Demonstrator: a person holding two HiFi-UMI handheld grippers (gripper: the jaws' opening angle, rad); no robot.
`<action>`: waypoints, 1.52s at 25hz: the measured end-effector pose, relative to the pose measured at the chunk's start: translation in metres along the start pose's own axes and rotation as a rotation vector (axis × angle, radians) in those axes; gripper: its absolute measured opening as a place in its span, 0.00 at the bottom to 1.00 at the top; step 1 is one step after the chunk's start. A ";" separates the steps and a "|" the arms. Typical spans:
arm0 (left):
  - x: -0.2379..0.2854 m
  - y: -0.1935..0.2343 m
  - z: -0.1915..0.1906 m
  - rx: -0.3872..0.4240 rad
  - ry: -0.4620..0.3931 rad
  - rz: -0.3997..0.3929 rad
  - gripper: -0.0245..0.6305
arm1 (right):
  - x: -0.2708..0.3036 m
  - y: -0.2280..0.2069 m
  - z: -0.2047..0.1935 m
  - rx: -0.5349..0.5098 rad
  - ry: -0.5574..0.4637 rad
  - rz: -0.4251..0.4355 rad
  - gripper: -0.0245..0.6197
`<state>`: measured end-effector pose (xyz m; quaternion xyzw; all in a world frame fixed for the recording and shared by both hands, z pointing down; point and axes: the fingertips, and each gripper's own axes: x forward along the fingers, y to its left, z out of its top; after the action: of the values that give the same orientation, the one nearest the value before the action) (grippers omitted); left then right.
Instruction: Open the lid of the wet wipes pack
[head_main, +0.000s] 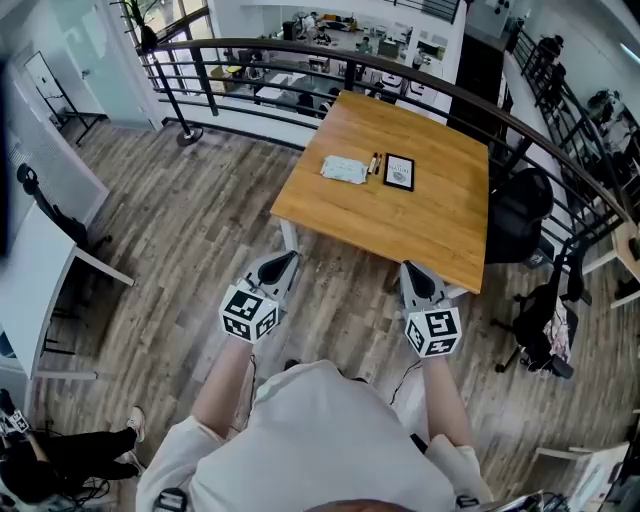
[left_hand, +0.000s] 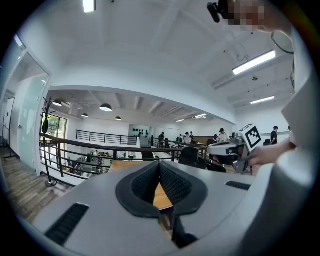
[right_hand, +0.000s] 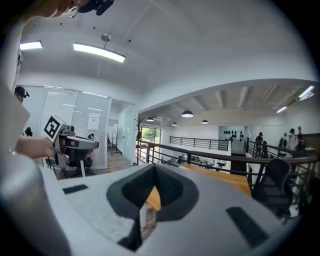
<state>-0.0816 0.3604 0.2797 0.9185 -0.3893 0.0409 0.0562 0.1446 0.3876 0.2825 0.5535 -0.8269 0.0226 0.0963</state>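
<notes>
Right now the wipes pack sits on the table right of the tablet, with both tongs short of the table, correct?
No: the head view shows the wipes pack left of the tablet, not right. It is on the table, and the left tongs and right tongs are short of it.

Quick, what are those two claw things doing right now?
Left gripper: closed, holding nothing.
Right gripper: closed, holding nothing.

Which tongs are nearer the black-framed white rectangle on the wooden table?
Right. The right tongs hang short of the wooden table, nearly in line with the black-framed white rectangle; the left tongs are off to its left, farther away.
</notes>
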 end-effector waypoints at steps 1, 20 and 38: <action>0.000 0.000 0.000 -0.001 0.001 0.003 0.03 | 0.000 0.000 -0.001 0.003 0.000 0.002 0.04; 0.020 -0.023 -0.015 -0.034 0.019 0.058 0.13 | -0.012 -0.030 -0.022 0.018 0.017 0.063 0.08; 0.043 -0.029 -0.035 -0.065 0.037 0.068 0.24 | 0.005 -0.048 -0.052 0.028 0.065 0.117 0.09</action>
<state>-0.0317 0.3548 0.3178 0.9015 -0.4204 0.0470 0.0916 0.1942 0.3721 0.3309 0.5044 -0.8540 0.0578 0.1137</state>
